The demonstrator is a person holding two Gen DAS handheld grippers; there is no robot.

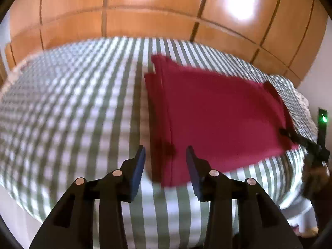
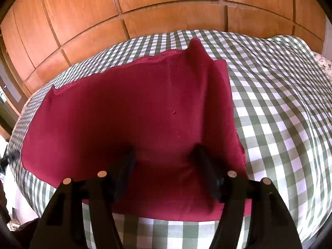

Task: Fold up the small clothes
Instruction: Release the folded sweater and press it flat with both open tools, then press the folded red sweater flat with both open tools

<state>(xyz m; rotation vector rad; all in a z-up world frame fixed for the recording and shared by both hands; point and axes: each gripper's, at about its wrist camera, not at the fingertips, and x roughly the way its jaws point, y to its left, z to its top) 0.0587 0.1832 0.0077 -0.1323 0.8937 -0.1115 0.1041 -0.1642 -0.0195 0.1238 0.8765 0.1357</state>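
Red cloth (image 2: 128, 112) lies spread on a bed (image 2: 280, 114) covered in green-and-white check, with a wooden panelled wardrobe (image 2: 145, 6) behind it. No brand, label or writing can be read anywhere in either view.

From the right wrist view, the cloth fills the middle of the bed. Its far edge is raw and slightly wavy. Along its right side a strip is folded over, and one corner stands up in a point at the far end. A faint crease runs down the middle. The right gripper (image 2: 164, 159) hangs over the near part of the cloth with its jaws apart; nothing is between them and the pads do not press on the fabric.

From the left wrist view, which is blurred by motion, the cloth (image 1: 217, 114) lies to the right of centre, its left edge showing layered folds. The left gripper (image 1: 166, 153) is above that near left edge, jaws partly apart, with the cloth's edge seen in the gap but not pinched. The blue pads (image 1: 138, 166) are clear of the fabric.

At the far right of this view, the other gripper's dark tip (image 1: 290, 134) meets the cloth's right edge. A small green light (image 1: 323, 118) glows on a dark device beside the bed.
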